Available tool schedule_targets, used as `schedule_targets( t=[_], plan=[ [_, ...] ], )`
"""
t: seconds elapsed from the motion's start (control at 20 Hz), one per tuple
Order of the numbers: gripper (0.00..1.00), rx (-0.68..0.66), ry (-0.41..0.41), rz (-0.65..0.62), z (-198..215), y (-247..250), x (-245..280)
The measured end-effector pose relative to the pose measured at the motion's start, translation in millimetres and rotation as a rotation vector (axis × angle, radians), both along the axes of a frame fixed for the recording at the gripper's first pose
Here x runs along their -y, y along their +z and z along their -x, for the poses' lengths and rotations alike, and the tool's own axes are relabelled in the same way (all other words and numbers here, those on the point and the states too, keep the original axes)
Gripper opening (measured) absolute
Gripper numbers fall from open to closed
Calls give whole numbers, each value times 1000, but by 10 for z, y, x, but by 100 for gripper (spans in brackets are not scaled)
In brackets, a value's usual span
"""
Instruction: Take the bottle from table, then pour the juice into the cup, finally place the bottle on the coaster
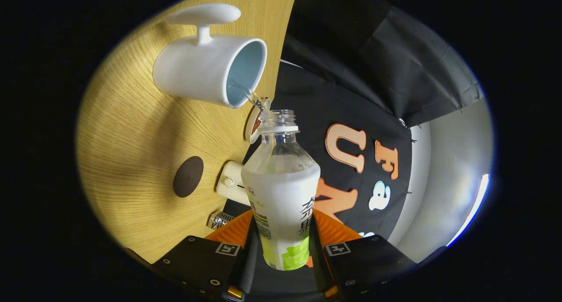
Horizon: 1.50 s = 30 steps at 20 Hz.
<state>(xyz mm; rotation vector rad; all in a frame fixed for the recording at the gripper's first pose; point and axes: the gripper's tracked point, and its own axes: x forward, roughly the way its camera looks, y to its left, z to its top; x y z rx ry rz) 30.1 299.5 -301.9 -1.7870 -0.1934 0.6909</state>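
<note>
Gripper view: jaws clamp uncapped bottle (pixel 281 183), trickling into cup (pixel 210 69).

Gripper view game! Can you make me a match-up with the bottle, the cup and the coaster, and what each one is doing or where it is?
Things:
1. bottle
2. cup
3. coaster

Matches:
A. dark and round, bare on the wooden table
B. white, catching a thin stream
C. open-topped, gripped between the fingers of the gripper

Pairs: 1-C, 2-B, 3-A
</note>
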Motion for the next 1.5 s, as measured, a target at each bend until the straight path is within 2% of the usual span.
schedule_targets(
  t=[0.55, 1.5],
  plan=[
    [55, 83, 88, 62, -44, 167, -120],
    [55, 136, 206, 145, -29, 214, -320]
  ],
)
